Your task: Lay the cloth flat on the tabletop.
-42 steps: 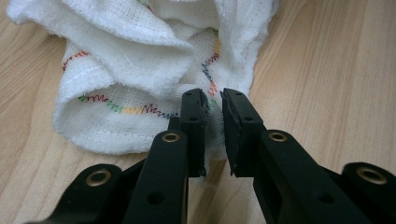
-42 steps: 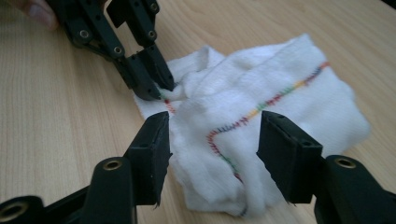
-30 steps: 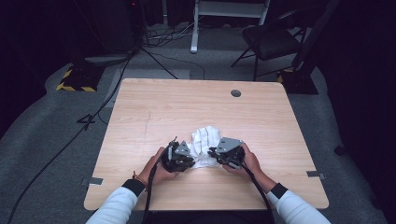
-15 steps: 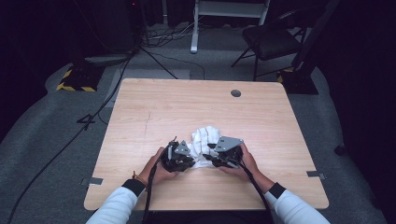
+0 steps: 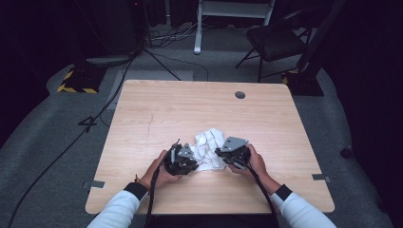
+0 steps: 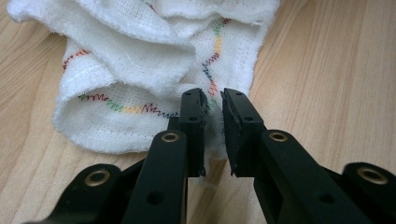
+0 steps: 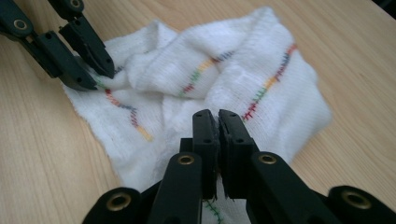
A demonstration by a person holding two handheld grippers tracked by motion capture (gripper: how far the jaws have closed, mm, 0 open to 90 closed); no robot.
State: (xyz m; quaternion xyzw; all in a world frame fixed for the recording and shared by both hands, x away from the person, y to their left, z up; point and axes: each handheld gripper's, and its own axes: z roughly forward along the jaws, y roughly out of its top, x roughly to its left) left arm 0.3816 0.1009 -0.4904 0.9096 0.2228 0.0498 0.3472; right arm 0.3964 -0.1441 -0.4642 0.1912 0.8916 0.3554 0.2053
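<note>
Two black two-jaw grippers are working at the near middle of the pale wooden table (image 5: 157, 109), just above the lower centre of the high view. In the left gripper view, the left gripper (image 6: 213, 126) is pinching an edge fold of the crumpled white woven cloth with rainbow zigzag stitching (image 6: 140, 60), its jaws standing narrowly apart with fabric between the pads. In the right gripper view, the right gripper (image 7: 218, 140) is clamping the cloth's near edge, jaws almost meeting after just closing. Farther off, the cloth is lying bunched between both hands. Beyond the table, a black folding chair (image 5: 278, 40) is standing on grey carpet.
</note>
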